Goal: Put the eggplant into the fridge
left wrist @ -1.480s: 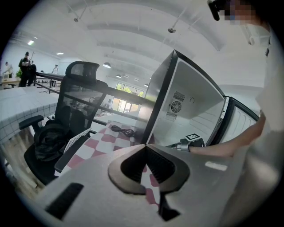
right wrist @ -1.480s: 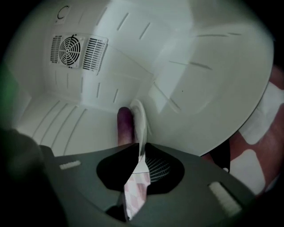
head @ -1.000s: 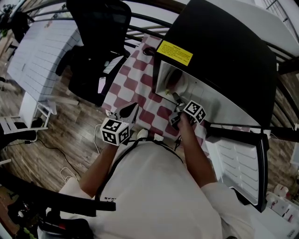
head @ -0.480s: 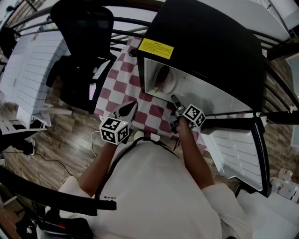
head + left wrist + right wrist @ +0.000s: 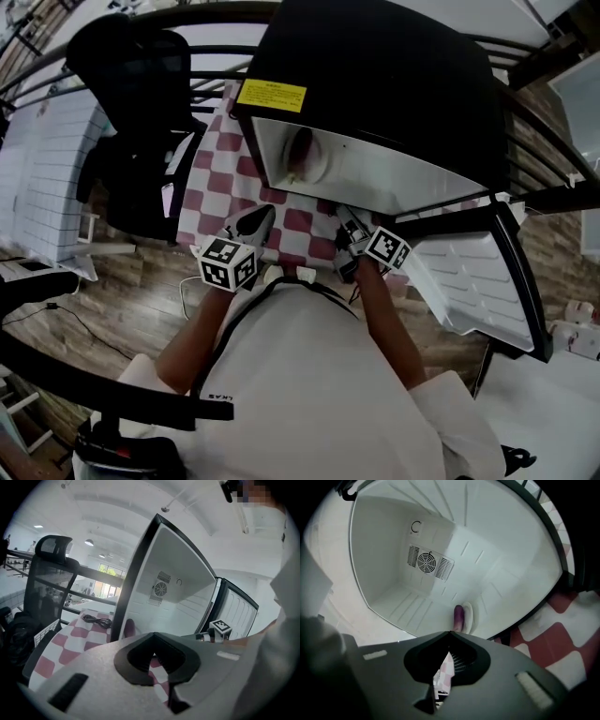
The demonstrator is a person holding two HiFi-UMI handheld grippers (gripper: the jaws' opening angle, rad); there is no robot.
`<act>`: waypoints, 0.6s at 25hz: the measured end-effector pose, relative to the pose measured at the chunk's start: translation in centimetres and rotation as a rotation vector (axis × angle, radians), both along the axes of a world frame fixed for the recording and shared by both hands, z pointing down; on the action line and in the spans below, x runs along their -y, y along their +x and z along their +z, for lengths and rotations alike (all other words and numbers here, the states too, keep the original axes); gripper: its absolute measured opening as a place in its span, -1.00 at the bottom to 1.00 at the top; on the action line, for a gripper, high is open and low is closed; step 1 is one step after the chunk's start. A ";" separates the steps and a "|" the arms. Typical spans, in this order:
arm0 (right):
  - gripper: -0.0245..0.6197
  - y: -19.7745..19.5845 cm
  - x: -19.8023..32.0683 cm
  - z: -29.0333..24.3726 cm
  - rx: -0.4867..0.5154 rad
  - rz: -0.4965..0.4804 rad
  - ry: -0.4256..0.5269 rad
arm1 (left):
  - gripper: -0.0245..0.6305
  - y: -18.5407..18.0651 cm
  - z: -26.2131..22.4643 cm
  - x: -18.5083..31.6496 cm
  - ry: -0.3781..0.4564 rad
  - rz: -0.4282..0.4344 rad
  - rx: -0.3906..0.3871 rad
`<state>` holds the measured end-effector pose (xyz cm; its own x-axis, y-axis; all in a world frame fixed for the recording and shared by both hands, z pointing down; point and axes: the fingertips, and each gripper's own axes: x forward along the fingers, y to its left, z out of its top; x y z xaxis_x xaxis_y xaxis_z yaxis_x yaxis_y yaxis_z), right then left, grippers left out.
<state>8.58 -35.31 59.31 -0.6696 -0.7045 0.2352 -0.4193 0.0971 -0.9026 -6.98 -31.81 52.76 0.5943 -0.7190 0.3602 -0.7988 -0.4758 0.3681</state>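
The head view looks steeply down from above the person onto the black fridge, the checkered counter and both tools. The camera on the left hand-held gripper sits low over the counter and faces the fridge's open front at an angle from the left. The one on the right hand-held gripper is nearer and looks straight into the white cavity. All three views share the eggplant inside.

We stand on a wooden floor
Beside the black office chair: a white slatted panel, a checked table
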 end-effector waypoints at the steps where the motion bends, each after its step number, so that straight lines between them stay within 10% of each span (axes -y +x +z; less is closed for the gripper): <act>1: -0.90 0.2 -0.5 -0.5 0.002 -0.001 0.014 | -0.92 0.3 -0.1 0.1 0.003 0.011 -0.002; 15: -0.90 2.1 -4.9 -7.7 -0.213 -0.041 0.278 | -0.92 2.3 -2.3 0.0 0.043 0.083 -0.021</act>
<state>10.66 -30.36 51.61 -0.6552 -0.7347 0.1759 -0.5860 0.3473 -0.7321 -4.63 -31.84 50.42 0.6597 -0.6813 0.3174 -0.7483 -0.5560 0.3619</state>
